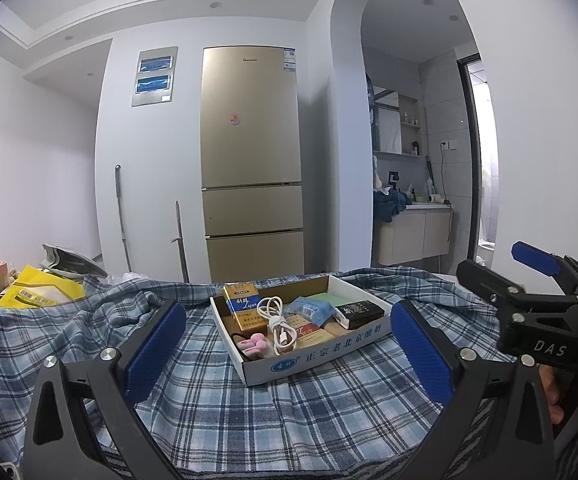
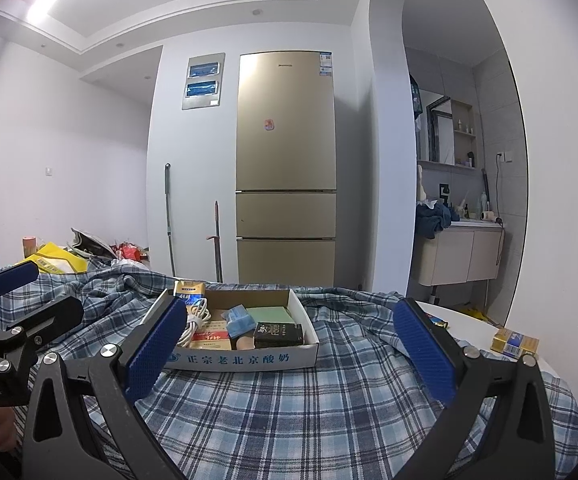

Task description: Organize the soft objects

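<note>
Both grippers, left (image 1: pixel 289 344) and right (image 2: pixel 289 344), hover spread and empty before the cardboard tray (image 1: pixel 321 354) on the plaid cloth (image 1: pixel 289 408); I'd pinch the white cable (image 1: pixel 277 320) mid-coil, clear of the 2 cigarette packs.

Bright ceiling glare, even light, sharp, fisheye-bent dark edges

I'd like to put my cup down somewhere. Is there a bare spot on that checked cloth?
Yes: the flat cloth between the box and the two open claws, left and right. Right of the box is free up to the yellow pack. The box is full, and the far left is crowded with bags.
</note>
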Motion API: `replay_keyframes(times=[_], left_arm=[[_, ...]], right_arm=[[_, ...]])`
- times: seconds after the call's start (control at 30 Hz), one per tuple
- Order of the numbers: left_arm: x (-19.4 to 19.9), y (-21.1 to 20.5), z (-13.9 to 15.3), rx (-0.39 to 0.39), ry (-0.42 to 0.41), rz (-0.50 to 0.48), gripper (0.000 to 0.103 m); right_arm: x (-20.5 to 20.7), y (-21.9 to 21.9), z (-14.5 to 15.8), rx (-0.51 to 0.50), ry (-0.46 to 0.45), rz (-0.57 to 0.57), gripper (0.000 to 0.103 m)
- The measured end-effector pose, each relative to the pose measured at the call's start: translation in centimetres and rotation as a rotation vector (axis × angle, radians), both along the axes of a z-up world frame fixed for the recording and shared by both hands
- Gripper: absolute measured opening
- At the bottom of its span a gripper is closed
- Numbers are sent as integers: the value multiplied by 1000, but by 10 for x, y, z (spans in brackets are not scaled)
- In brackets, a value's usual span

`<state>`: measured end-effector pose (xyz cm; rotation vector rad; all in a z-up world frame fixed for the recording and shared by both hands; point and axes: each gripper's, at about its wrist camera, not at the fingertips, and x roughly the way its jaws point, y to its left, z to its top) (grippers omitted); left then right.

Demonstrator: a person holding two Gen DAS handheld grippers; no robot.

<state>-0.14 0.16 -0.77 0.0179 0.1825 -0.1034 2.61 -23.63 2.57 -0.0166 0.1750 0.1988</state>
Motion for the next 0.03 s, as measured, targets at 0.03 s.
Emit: replay_keyframes(times=[0.03], left_arm=[[1,0,0,0,1,0,103]], right_arm=[[-1,-1,0,4,-5,-2,103]])
